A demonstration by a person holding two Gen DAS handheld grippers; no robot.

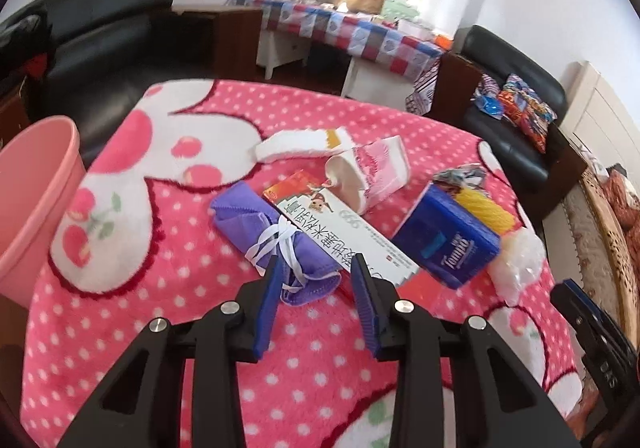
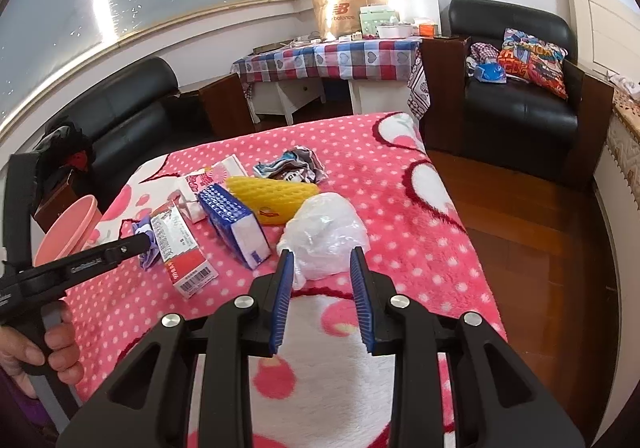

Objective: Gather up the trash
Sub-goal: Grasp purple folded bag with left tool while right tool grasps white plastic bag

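Note:
Trash lies on a pink polka-dot blanket (image 1: 168, 288). My left gripper (image 1: 318, 262) is open, its fingertips around the near end of a rolled purple cloth (image 1: 256, 224) tied with white ribbon. Beside it lie a long white medicine box (image 1: 352, 236), a blue Tempo tissue pack (image 1: 444, 240), a pink-white carton (image 1: 376, 172), a yellow sponge (image 1: 486, 210) and a crumpled wrapper (image 1: 460, 174). My right gripper (image 2: 322, 254) is open, its fingertips around the near edge of a crumpled clear plastic bag (image 2: 324, 228). A pink bin (image 1: 32, 204) stands at the blanket's left edge.
Black armchairs (image 2: 520, 96) stand behind and to the right. A checked-cloth table (image 2: 328, 56) with a paper bag (image 2: 340, 8) sits at the back. Wooden floor (image 2: 520, 228) lies right of the blanket. The left gripper also shows in the right wrist view (image 2: 144, 240).

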